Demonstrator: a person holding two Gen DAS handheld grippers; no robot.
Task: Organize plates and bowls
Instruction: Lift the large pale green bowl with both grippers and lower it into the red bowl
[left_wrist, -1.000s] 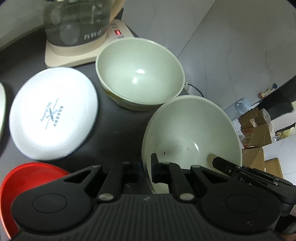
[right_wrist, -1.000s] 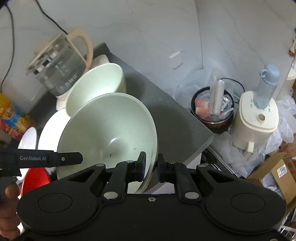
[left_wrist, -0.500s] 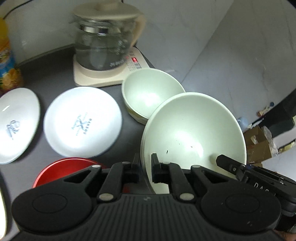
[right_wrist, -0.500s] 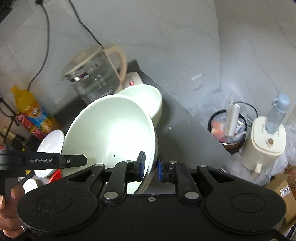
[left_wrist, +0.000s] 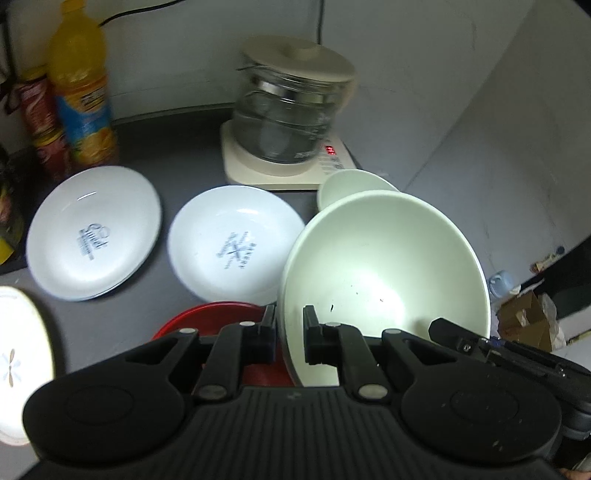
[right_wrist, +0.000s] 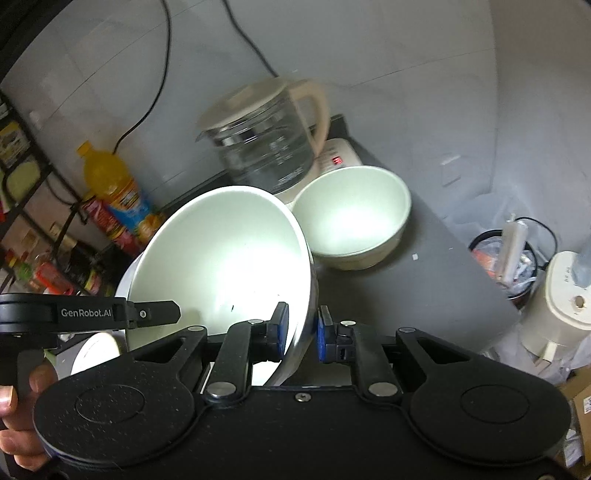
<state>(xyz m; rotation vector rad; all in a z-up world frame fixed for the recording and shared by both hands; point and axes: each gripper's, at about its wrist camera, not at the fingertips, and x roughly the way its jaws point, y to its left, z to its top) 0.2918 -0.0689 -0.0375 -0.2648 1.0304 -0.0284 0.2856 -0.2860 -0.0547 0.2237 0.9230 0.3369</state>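
Note:
A large pale green bowl (left_wrist: 384, 266) hangs tilted above the dark counter, held from both sides. My left gripper (left_wrist: 289, 325) is shut on its left rim, and my right gripper (right_wrist: 301, 325) is shut on its right rim. A smaller pale green bowl (right_wrist: 351, 214) stands on the counter behind it, beside the kettle base. Two white printed plates (left_wrist: 92, 232) (left_wrist: 236, 243) lie side by side to the left. A red plate (left_wrist: 218, 314) lies partly hidden under my left gripper and the held bowl.
A glass kettle (left_wrist: 291, 107) on a cream base stands at the back. An orange juice bottle (left_wrist: 81, 92) and a snack tube stand at the back left. Another white plate (left_wrist: 22, 362) shows at the left edge. The counter edge (right_wrist: 461, 295) drops to a bin (right_wrist: 509, 258) and an appliance.
Both grippers have risen and drawn back with the large bowl still gripped. The smaller bowl, plates and kettle now look farther away, and the bottle has come into view.

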